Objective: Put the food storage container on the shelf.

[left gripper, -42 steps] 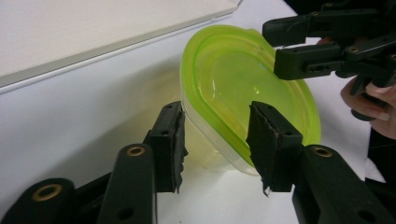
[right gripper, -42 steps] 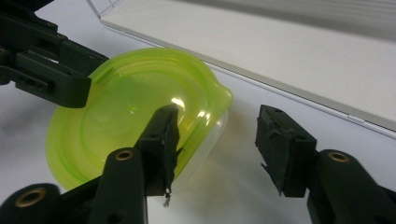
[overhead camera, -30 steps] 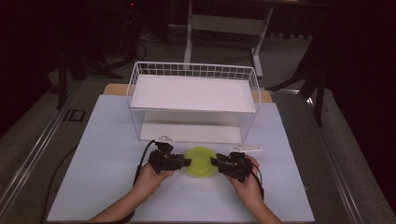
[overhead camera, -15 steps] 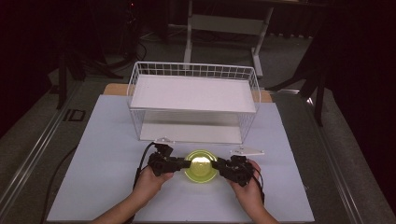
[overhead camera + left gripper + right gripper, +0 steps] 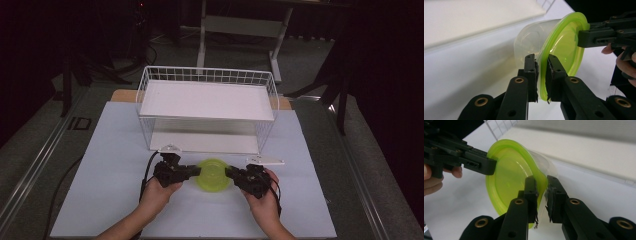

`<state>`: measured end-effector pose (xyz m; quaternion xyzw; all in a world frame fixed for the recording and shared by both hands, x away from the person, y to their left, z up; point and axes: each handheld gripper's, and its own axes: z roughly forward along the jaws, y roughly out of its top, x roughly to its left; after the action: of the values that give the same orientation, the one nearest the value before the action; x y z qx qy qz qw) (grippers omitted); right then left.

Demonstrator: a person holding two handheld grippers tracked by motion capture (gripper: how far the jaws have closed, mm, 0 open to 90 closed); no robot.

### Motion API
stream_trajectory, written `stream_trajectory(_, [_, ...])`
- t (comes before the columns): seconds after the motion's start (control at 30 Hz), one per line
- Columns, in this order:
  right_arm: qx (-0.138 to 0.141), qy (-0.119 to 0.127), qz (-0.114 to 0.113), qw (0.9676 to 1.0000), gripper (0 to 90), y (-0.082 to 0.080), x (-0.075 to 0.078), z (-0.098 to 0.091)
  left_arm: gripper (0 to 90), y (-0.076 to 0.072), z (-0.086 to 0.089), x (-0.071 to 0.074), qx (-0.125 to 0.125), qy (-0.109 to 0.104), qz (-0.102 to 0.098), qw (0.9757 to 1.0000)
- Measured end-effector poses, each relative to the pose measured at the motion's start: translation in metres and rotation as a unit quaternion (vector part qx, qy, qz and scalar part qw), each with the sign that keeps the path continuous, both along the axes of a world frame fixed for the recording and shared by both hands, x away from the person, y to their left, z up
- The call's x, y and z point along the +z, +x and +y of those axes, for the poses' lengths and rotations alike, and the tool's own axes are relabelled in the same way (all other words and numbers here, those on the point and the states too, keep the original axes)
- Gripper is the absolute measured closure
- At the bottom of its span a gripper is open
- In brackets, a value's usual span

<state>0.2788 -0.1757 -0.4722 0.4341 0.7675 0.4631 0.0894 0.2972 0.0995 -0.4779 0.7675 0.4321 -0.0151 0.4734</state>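
A clear round container with a lime-green lid (image 5: 214, 175) sits between my two grippers, just in front of the wire rack. My left gripper (image 5: 197, 171) grips the lid's rim from the left, and my right gripper (image 5: 229, 172) grips it from the right. In the left gripper view the jaws (image 5: 541, 58) pinch the green lid's edge (image 5: 564, 42), and the right gripper (image 5: 584, 37) holds the far edge. In the right gripper view the jaws (image 5: 541, 180) clamp the lid (image 5: 509, 175) opposite the left gripper (image 5: 491, 166). Both pairs of jaws have just been closing on that rim.
A white wire rack (image 5: 207, 100) with a flat white shelf stands across the back of the white table cover (image 5: 110, 175). Its lower level opens toward me, right behind the container. Dark floor and a stand's legs lie beyond the table.
Both pairs of jaws have narrowed onto the lid's rim. The right hand has risen slightly. The container stays in about the same spot.
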Motion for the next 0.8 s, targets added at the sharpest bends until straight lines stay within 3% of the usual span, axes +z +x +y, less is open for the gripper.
stream_trajectory(0.2, [-0.007,0.014,-0.022,0.9996,79.4,0.012,0.019,0.003,81.6,0.007,0.005,0.020,0.014,-0.017,-0.032,0.9992])
stream_trajectory(0.4, [-0.015,0.015,-0.035,0.9992,79.3,0.024,0.030,0.007,81.7,0.015,0.007,0.031,0.025,-0.018,-0.060,0.9977])
stream_trajectory(0.6, [-0.021,0.013,-0.030,0.9992,79.1,0.037,0.030,0.011,81.7,0.023,0.008,0.028,0.033,-0.014,-0.084,0.9958])
stream_trajectory(0.8, [-0.027,0.004,-0.021,0.9994,79.1,0.051,0.021,0.016,81.7,0.034,0.010,0.016,0.042,-0.015,-0.084,0.9955])
